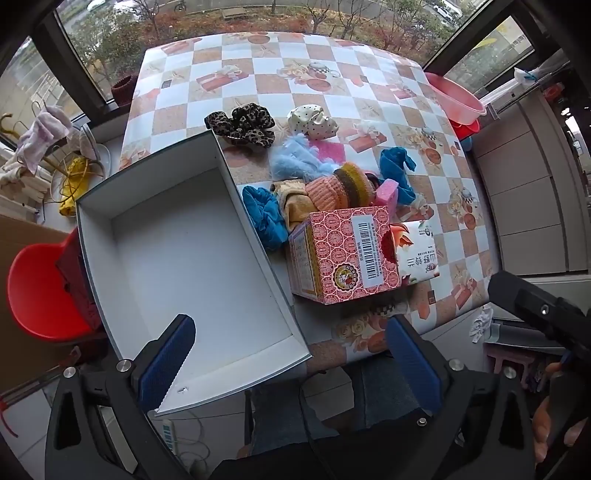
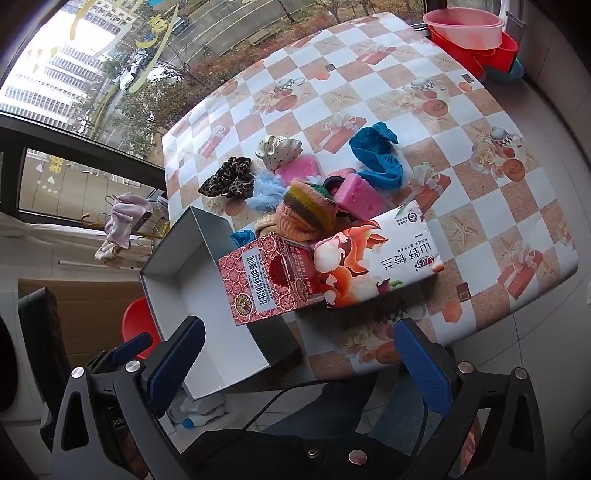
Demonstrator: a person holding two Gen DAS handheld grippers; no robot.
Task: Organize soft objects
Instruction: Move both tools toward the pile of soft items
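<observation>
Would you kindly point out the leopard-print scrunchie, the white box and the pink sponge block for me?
leopard-print scrunchie [image 1: 242, 123]: left wrist view, on the middle of its ruffled fabric.
white box [image 1: 177, 258]: left wrist view, on its bare inner floor.
pink sponge block [image 2: 360, 197]: right wrist view, on its top face.

- A home, likely a flat high above the street: the window [image 2: 92, 74] looks down on trees and apartment blocks.
- A checkered oilcloth [image 1: 258, 74] covers the table.
- Plastic basins [image 2: 469, 33] are stacked in a corner.
- Clothes hangers [image 1: 40, 122] sit by the sill.
</observation>
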